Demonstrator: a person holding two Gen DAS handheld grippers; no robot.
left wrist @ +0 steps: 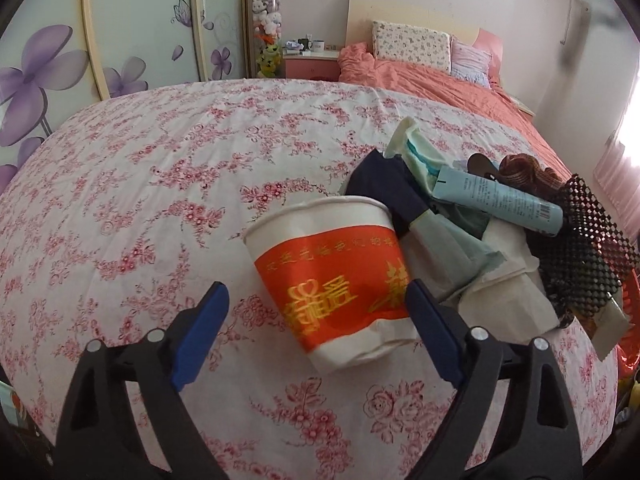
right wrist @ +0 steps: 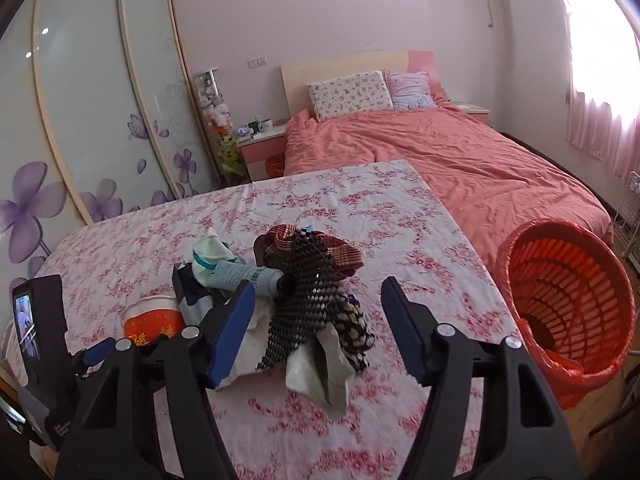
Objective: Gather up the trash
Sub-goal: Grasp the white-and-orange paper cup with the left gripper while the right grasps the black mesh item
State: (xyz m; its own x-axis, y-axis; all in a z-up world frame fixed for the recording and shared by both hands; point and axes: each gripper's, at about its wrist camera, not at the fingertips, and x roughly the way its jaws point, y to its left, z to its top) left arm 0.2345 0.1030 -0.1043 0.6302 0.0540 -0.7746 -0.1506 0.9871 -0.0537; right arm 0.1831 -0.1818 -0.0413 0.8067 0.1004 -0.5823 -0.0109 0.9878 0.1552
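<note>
Left wrist: both hand-held grippers spread wide, left apparently straddling paper cup.

Floral tablecloth, coral bed, flowered wardrobe, nightstand

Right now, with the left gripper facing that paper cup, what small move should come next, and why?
Probably ease the left gripper forward and close on the paper cup. Its jaws stand open with the cup lying on its side between the blue pads, not yet gripped. The orange bin waits off the table's right edge.
</note>
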